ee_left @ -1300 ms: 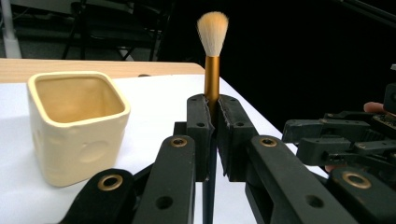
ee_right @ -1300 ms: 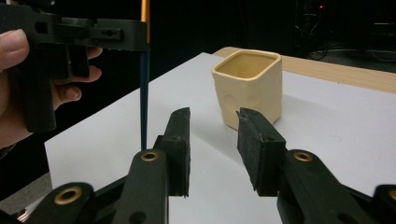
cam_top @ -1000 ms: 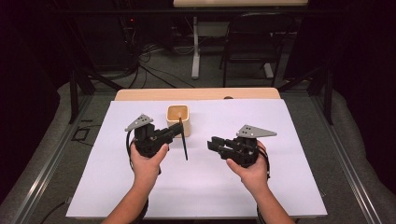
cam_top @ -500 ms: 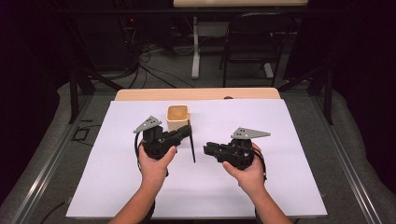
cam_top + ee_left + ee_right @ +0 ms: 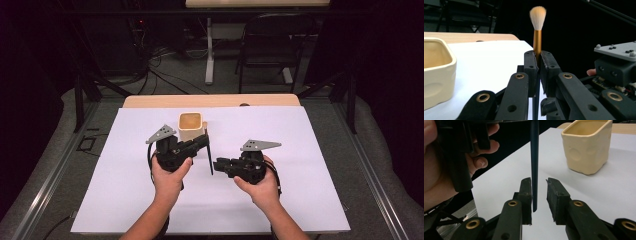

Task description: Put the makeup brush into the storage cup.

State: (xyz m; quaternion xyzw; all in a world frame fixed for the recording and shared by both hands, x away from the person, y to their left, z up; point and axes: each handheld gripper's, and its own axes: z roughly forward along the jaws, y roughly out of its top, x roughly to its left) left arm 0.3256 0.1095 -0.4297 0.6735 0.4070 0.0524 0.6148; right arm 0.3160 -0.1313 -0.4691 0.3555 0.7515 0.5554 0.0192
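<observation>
Cream ceramic cup (image 5: pixel 191 126) stands at the far middle of the white sheet (image 5: pixel 300 150) on the table, empty as far as its dark-yellow inside shows. Just in front of it the left gripper (image 5: pixel 204 142) is clamped tight on a brush (image 5: pixel 537 30): in the left gripper view the 2 pads (image 5: pixel 531 65) press the gold ferrule from both sides, the pale bristles standing up above them and the dark handle running down below.

From the high view the handle hangs down off the sheet toward the right gripper (image 5: pixel 218 164), which faces it from the right. In the right gripper view the jaws stand apart with the handle tip (image 5: pixel 534 170) between them, touching or nearly touching the left-hand pad (image 5: pixel 526 188), with a clear gap to the other. So the right gripper holds nothing yet.

My reading is a hand-over in mid-course: the brush is lifted and presented, and the receiving jaws are lined up around its end. Left to do: close the right gripper on the handle, loosen the left one, and then probably stand the brush in the cup, which is near and unobstructed.
</observation>
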